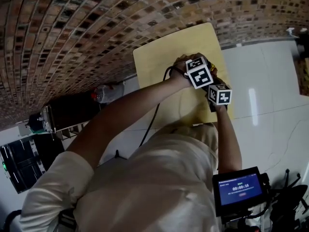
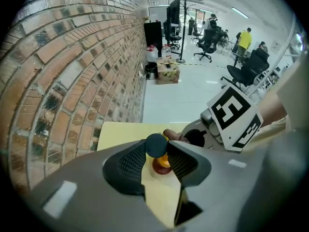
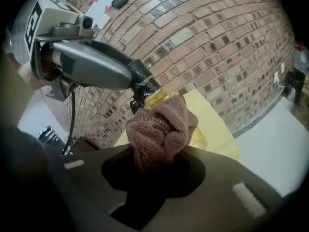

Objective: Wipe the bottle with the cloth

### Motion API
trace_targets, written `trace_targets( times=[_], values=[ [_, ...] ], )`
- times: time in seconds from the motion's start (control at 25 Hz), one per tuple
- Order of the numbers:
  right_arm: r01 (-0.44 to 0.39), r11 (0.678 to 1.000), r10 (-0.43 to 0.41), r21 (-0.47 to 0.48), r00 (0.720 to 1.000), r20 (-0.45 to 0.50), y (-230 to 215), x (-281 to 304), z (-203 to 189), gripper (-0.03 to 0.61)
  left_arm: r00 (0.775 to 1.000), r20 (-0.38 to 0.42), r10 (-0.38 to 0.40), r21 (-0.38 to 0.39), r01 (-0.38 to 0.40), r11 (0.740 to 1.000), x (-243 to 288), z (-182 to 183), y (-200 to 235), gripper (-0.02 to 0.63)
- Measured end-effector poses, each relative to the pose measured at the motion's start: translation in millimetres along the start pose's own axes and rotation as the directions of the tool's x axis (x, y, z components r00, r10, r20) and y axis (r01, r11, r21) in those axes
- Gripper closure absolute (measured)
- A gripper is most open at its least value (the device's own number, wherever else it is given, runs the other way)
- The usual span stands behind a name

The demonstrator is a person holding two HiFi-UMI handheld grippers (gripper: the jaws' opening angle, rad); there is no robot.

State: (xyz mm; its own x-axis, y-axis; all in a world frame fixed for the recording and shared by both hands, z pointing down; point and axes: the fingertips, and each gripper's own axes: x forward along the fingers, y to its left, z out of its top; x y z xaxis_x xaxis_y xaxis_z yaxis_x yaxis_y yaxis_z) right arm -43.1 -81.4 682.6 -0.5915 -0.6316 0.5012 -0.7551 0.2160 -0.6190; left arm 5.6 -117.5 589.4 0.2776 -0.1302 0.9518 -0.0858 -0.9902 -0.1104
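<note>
- My left gripper [image 2: 157, 152] is pinching the bottle [image 2: 163, 162] by its dark cap [image 2: 156, 145], jaws drawn in close against it, at the centre of the left gripper view.
- My right gripper [image 3: 158, 162] is clamping a bunched brown cloth [image 3: 161, 129], which is filling the middle of the right gripper view.
- The cloth is pressing against the yellow bottle just above it in that frame.
- Both grippers are meeting over the yellow table [image 1: 154, 62] in the upper centre of the head view.
- A brick wall [image 2: 72, 71] is filling the left side.
</note>
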Motion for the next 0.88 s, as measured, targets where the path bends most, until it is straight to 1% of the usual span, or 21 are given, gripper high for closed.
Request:
trace_targets(
  times=[0.08,0.16,0.2,0.24,0.32,0.4,0.52,0.6,0.68,0.72,0.76,0.88],
  values=[
    [0.059,0.994,-0.063,-0.089,0.997,-0.047,-10,0,3,0.479,1.000,-0.001,-0.005,-0.007,0.005,1.000,0,-1,3,0.454],
    [0.107,0.980,-0.123,-0.166,0.988,-0.089,-18,1,4,0.480,1.000,0.001,-0.013,-0.022,0.013,1.000,0,0,5,0.454],
    [0.116,0.976,-0.137,-0.183,0.985,-0.103,-20,1,4,0.480,1.000,0.004,-0.016,-0.032,0.016,0.999,0,0,6,0.454],
    [0.122,0.976,-0.144,-0.180,0.983,-0.115,-22,3,3,0.480,1.000,0.006,-0.018,-0.040,0.018,0.999,0,0,7,0.454],
    [0.142,0.981,-0.160,-0.129,0.977,-0.139,-31,8,-3,0.480,1.000,0.010,-0.020,-0.051,0.020,0.998,0,0,7,0.454],
    [0.169,0.984,-0.176,-0.052,0.971,-0.161,-47,14,-13,0.480,1.000,0.011,-0.019,-0.069,0.019,0.997,0,0,5,0.454],
    [0.185,0.980,-0.168,0.076,0.967,-0.189,-63,25,-23,0.480,1.000,0.014,-0.016,-0.119,0.017,0.993,0,-1,5,0.454],
    [0.195,0.967,-0.160,0.164,0.966,-0.203,-72,31,-29,0.480,1.000,0.018,-0.015,-0.146,0.017,0.989,-1,-3,5,0.454],
    [0.202,0.945,-0.147,0.259,0.965,-0.217,-80,37,-38,0.480,1.000,0.028,-0.011,-0.160,0.016,0.987,-1,-3,6,0.453],
    [0.198,0.937,-0.138,0.289,0.967,-0.213,-82,39,-39,0.480,0.999,0.037,-0.007,-0.166,0.013,0.986,-2,-3,8,0.453],
    [0.192,0.934,-0.132,0.301,0.969,-0.209,-82,39,-39,0.480,0.999,0.048,-0.001,-0.172,0.010,0.985,-2,-2,9,0.453],
    [0.182,0.940,-0.125,0.289,0.971,-0.204,-75,33,-35,0.480,0.998,0.069,0.003,-0.192,0.010,0.981,-1,-5,11,0.453]
  ],
)
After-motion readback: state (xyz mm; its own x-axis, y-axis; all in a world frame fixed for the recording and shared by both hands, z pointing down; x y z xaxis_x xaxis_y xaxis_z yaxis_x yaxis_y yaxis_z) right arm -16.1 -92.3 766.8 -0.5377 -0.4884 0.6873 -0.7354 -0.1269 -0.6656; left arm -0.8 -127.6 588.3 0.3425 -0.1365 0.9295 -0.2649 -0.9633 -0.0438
